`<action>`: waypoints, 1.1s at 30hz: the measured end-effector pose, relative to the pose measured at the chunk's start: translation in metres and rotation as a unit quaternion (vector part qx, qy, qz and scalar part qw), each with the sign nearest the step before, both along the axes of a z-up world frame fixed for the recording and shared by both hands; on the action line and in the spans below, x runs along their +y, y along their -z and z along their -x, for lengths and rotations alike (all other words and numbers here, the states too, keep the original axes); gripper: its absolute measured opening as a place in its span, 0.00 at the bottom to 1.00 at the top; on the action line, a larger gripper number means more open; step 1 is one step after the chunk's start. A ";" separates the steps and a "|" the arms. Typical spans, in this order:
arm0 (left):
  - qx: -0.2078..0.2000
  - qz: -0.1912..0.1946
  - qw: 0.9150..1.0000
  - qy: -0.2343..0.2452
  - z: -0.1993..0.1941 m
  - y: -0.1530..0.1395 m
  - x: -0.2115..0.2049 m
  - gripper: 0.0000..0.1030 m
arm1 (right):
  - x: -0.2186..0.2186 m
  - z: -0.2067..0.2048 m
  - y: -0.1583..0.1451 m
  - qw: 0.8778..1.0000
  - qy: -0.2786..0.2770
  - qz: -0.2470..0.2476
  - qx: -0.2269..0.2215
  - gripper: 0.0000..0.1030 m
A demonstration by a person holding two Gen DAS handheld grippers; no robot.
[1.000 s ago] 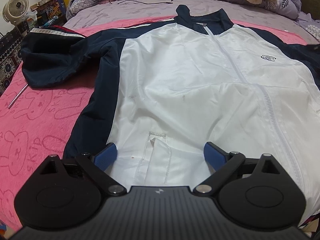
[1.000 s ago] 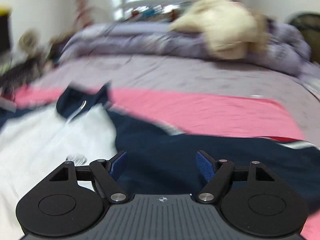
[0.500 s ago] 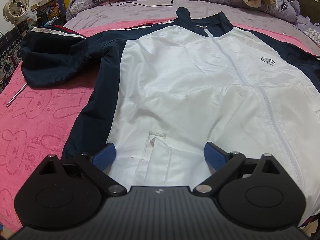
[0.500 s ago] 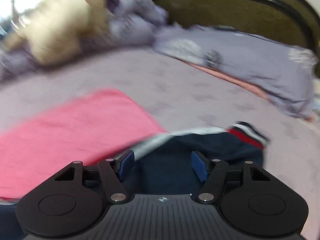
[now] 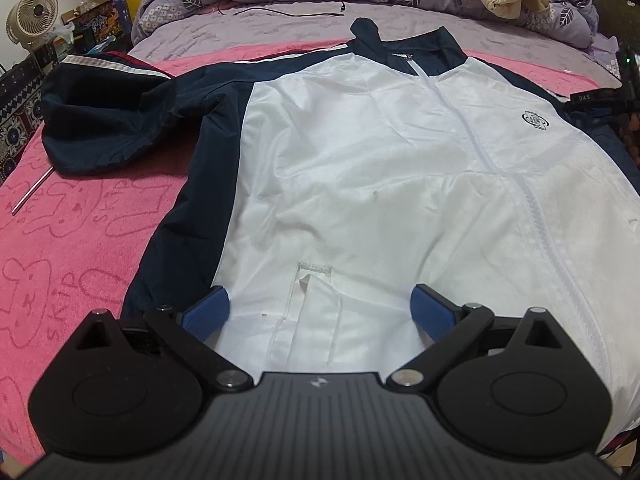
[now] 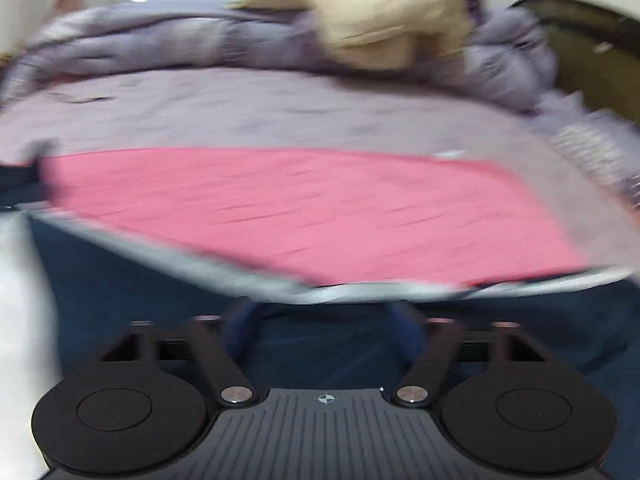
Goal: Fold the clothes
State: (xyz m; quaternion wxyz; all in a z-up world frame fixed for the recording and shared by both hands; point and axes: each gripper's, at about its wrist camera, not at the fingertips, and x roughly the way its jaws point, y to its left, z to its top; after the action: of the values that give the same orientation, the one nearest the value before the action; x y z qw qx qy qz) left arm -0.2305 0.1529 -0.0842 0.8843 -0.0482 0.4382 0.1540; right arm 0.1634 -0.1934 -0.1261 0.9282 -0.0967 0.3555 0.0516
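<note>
Jacket (image 5: 360,184) flat, front up, on pink towel (image 5: 80,248). My left claw (image 5: 320,312) wide, over hem, holding nothing. My right claw (image 6: 324,320) wide, over navy sleeve (image 6: 360,336); view blurred. Advice: grip sleeve near cuff, fold across chest, keep hem flat.

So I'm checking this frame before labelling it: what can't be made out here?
- Right wrist view: motion blur smears the navy sleeve; whether the right gripper touches it is unclear.
- Left wrist view: the left gripper's body hides the white-and-navy zip jacket's hem.
- The chest logo is too small to read.
</note>
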 end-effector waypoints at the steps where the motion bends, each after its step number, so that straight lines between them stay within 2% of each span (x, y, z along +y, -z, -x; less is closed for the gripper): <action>1: -0.001 0.000 1.000 0.000 0.000 0.000 0.000 0.96 | -0.017 -0.015 0.000 0.999 0.045 0.000 0.005 0.89; 2: -0.001 0.000 1.000 0.000 0.000 0.001 0.001 0.96 | -0.034 -0.030 0.000 0.996 0.091 0.000 0.010 0.87; 3: -0.002 0.001 1.000 0.000 0.000 0.001 0.001 0.96 | -0.049 -0.042 -0.001 0.992 0.129 -0.002 0.012 0.77; 4: -0.003 0.001 1.000 0.000 0.000 0.001 0.002 0.96 | -0.058 -0.042 -0.011 0.990 0.141 -0.009 0.004 0.53; 5: -0.004 0.001 1.000 0.001 0.000 0.001 0.002 0.96 | -0.064 -0.040 -0.020 0.990 0.143 -0.020 -0.005 0.54; 8: -0.006 0.000 1.000 0.000 0.000 0.002 0.003 0.98 | -0.053 0.015 -0.043 0.997 0.014 -0.076 -0.031 0.56; 10: -0.006 -0.001 1.000 0.000 0.001 0.002 0.002 0.98 | -0.035 0.064 -0.049 0.991 -0.086 -0.098 -0.027 0.61; 11: -0.006 -0.002 1.000 0.000 0.001 0.002 0.002 0.98 | -0.026 0.089 -0.048 0.987 -0.124 -0.100 -0.017 0.61; 13: -0.004 -0.003 1.000 0.000 0.000 0.001 0.001 0.98 | -0.014 0.125 -0.040 0.984 -0.164 -0.073 -0.002 0.62; 15: -0.002 -0.004 1.000 0.000 0.001 0.001 0.001 0.98 | -0.025 0.134 -0.019 0.991 -0.134 -0.007 0.006 0.67; 16: -0.003 -0.005 1.000 0.001 0.001 0.000 0.001 0.98 | -0.039 0.132 -0.009 0.994 -0.104 0.016 0.012 0.74; 18: -0.005 -0.006 1.000 0.003 0.003 0.000 0.001 0.98 | -0.092 0.114 0.000 1.000 -0.005 -0.010 0.014 0.95; 20: -0.007 -0.007 1.000 0.002 0.005 0.000 0.000 0.98 | -0.106 0.114 -0.014 0.999 0.037 -0.005 0.007 0.88; 22: -0.010 -0.011 1.000 0.001 0.005 0.000 -0.001 0.98 | -0.121 0.113 -0.028 0.997 0.080 -0.001 0.000 0.66; 25: -0.015 -0.018 1.000 0.003 0.008 -0.003 -0.003 0.97 | -0.138 0.114 -0.049 0.991 0.132 -0.001 -0.010 0.66; 27: -0.019 -0.024 0.999 0.010 0.011 -0.007 -0.006 0.97 | -0.106 0.133 -0.061 0.996 0.054 -0.069 -0.004 0.66; 29: -0.024 -0.031 0.999 0.019 0.015 -0.012 -0.009 0.97 | -0.065 0.151 -0.068 0.991 -0.029 -0.130 0.010 0.67; 31: -0.034 -0.041 0.998 0.029 0.022 -0.019 -0.012 0.97 | -0.019 0.167 -0.070 0.976 -0.114 -0.184 0.030 0.71; 33: -0.047 -0.047 0.997 0.030 0.031 -0.028 -0.011 0.97 | 0.028 0.182 -0.062 0.958 -0.178 -0.216 0.058 0.73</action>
State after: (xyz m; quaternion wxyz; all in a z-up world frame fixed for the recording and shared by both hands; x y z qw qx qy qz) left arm -0.2615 0.1417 -0.0565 0.9092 -0.0005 0.3900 0.1456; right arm -0.0189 -0.1651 -0.0642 0.8808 0.0473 0.3662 0.2966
